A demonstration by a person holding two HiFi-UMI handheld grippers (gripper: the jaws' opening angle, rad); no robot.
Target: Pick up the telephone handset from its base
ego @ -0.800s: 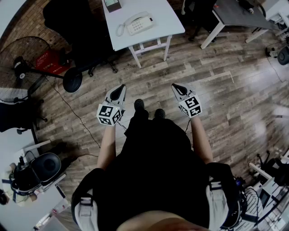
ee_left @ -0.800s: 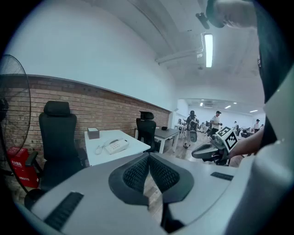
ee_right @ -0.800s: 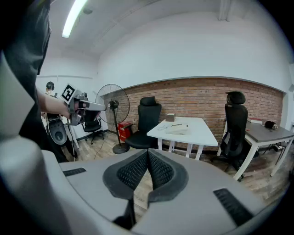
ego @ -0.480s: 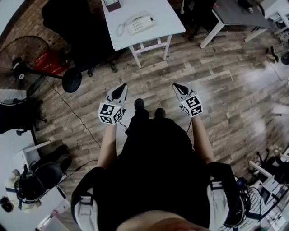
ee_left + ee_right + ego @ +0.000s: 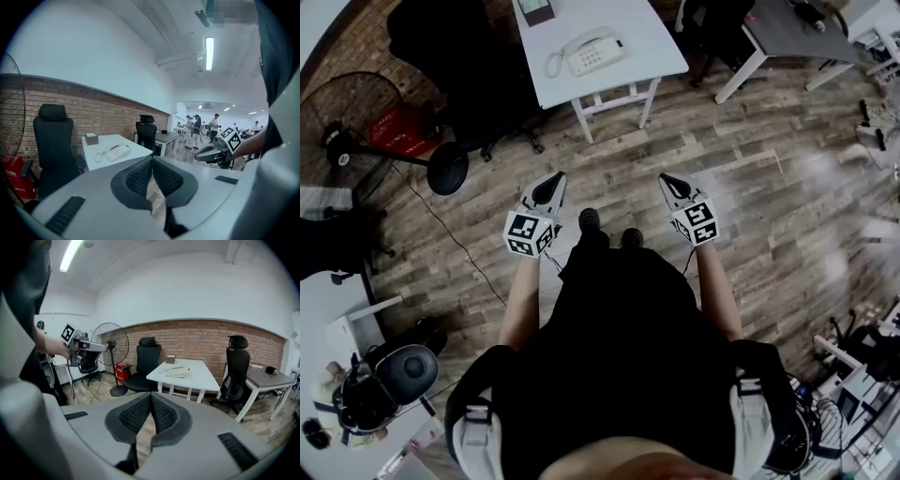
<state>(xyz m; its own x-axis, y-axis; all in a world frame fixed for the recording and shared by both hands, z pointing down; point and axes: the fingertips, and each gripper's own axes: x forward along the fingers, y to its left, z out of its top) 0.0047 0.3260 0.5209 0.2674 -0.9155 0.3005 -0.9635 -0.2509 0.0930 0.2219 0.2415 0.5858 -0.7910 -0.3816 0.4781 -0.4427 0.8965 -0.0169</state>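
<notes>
1. Left gripper (image 5: 551, 181): jaws pressed together, nothing held.
2. Right gripper (image 5: 667, 180): jaws pressed together, nothing held.
3. Telephone handset (image 5: 554, 63): on its base (image 5: 596, 52), upon white table (image 5: 649, 37), well apart from both grippers.

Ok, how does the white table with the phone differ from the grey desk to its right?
The white table has a white top; the grey desk has a dark grey one. The white table carries the telephone and a small box; the grey desk shows a small dark object, too small to identify. Both stand on white legs.
</notes>
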